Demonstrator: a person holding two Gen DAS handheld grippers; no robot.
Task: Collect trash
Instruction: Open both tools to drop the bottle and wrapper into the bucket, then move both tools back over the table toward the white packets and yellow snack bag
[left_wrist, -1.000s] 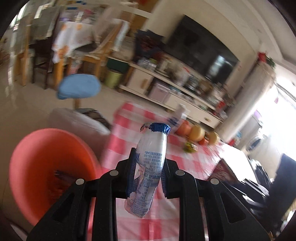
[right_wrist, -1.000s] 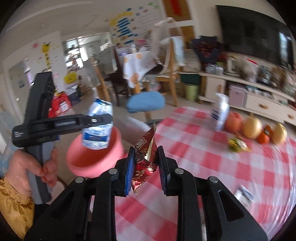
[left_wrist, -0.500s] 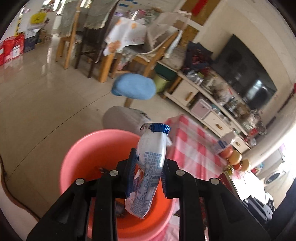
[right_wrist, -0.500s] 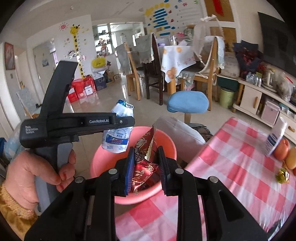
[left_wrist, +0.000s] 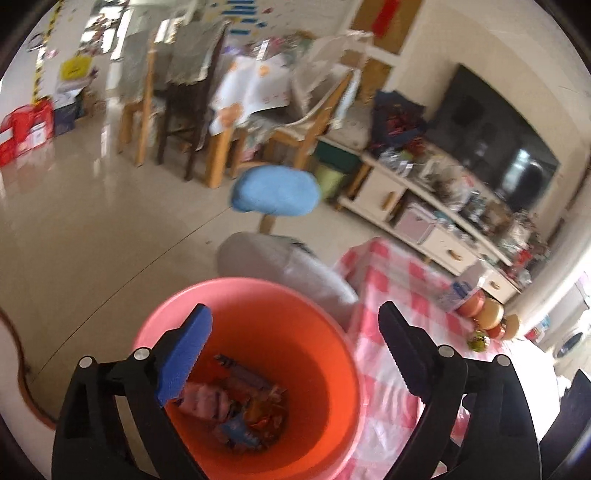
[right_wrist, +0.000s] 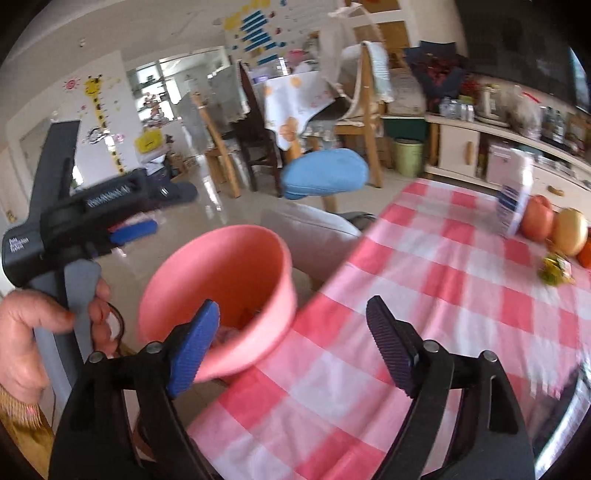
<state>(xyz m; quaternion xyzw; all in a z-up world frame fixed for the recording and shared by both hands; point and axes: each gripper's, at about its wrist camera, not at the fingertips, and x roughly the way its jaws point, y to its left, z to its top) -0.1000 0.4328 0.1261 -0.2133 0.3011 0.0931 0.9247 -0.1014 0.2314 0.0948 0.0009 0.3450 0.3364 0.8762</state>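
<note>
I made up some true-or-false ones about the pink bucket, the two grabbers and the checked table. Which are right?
1. The left gripper holds a bottle. False: its jaws have just been opening and nothing is between them.
2. The pink bucket has wrappers inside. True.
3. The right gripper is open and holds nothing. True: its jaws have just been opening.
4. The fruit lies in the bucket. False: it sits on the checked tablecloth.
5. A blue stool stands behind the bucket. True.
</note>
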